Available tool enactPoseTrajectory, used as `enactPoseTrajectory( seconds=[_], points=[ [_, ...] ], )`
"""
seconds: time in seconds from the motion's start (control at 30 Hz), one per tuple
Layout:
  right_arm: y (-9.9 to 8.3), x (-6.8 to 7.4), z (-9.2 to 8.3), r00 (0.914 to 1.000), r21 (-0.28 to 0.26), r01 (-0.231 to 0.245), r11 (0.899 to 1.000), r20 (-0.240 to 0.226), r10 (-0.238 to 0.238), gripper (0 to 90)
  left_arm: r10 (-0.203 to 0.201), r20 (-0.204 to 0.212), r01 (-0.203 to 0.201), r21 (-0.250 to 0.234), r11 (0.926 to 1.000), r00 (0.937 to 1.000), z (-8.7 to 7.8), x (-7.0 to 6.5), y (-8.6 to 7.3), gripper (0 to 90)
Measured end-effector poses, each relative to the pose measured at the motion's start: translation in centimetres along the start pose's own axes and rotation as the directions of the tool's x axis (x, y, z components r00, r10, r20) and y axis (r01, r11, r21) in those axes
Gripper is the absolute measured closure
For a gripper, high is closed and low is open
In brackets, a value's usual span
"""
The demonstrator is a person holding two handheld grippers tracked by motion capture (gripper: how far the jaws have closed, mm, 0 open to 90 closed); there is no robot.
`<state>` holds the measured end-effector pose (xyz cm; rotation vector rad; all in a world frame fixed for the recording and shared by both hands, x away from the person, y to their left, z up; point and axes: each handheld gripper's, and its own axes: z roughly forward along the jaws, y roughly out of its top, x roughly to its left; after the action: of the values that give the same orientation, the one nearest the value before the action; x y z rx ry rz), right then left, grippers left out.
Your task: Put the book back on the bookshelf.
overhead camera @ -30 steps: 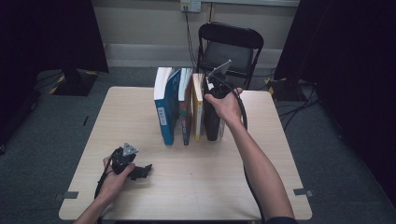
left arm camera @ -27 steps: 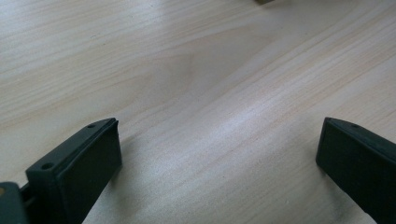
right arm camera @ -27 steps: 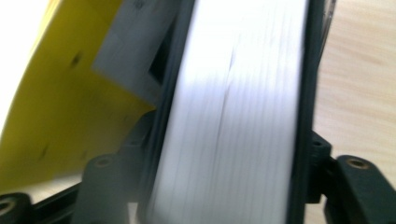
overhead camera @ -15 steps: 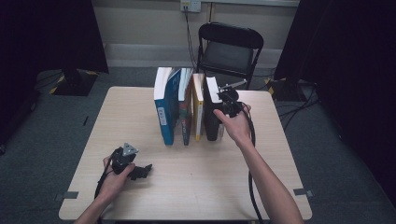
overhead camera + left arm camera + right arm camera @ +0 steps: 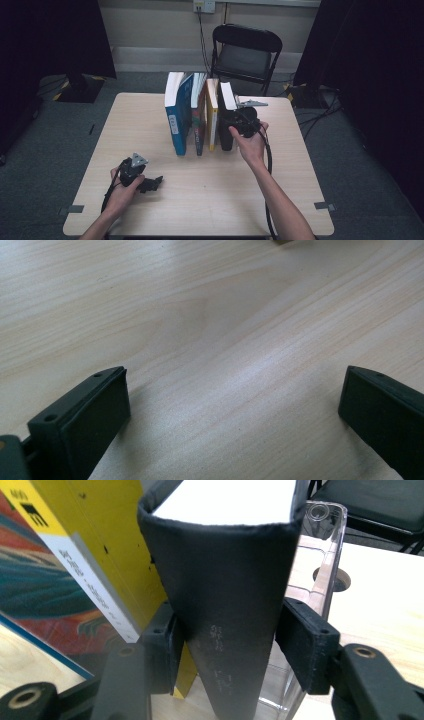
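Several books stand upright in a row at the middle of the table: a blue one (image 5: 175, 117), a colourful one (image 5: 198, 125), a yellow one (image 5: 212, 117) and a black one (image 5: 225, 117) at the right end. My right gripper (image 5: 239, 121) reaches in from the right at the black book's spine (image 5: 230, 580). Its jaws have just been closing, and in the right gripper view both pads (image 5: 300, 645) lie against the sides of the spine. My left gripper (image 5: 152, 183) rests on the table near the front left, open, with bare wood between its jaws (image 5: 235, 405).
A clear plastic bookend (image 5: 320, 555) stands against the black book's right side. The wooden table (image 5: 300, 190) has free room to the front and on both sides of the row. A black folding chair (image 5: 245, 55) stands behind the table's far edge.
My right gripper has come down and toward the front along the black book, from above its top to its spine. The left gripper has stayed in place.
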<state>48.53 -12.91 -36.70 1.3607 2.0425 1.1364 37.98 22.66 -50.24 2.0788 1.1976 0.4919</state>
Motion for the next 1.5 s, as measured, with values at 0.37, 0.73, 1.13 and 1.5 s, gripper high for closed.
enactPoseTrajectory(
  seconds=[0.37,0.73,1.13,1.5],
  points=[
    [0.7,0.4,0.0,0.9958,-0.006,-0.089,0.996,0.019,0.089,47.3,0.000,0.001,0.000,0.001,1.0000,1.0000,0.0,0.0,0.0,0.0],
    [0.7,1.5,0.5,0.9969,-0.011,-0.071,0.997,0.032,0.072,46.3,0.004,0.001,-0.004,0.003,1.0000,1.0000,0.0,0.0,0.0,0.0],
    [0.4,0.6,0.4,0.9986,-0.012,-0.040,0.999,-0.034,0.040,40.9,0.008,0.003,-0.008,0.005,1.0000,1.0000,0.0,0.1,0.0,0.0],
    [-1.9,-0.1,0.9,0.9978,0.012,-0.005,1.000,-0.065,0.006,47.4,0.008,0.004,-0.008,0.005,1.0000,1.0000,0.0,0.1,0.0,0.0]
  ],
)
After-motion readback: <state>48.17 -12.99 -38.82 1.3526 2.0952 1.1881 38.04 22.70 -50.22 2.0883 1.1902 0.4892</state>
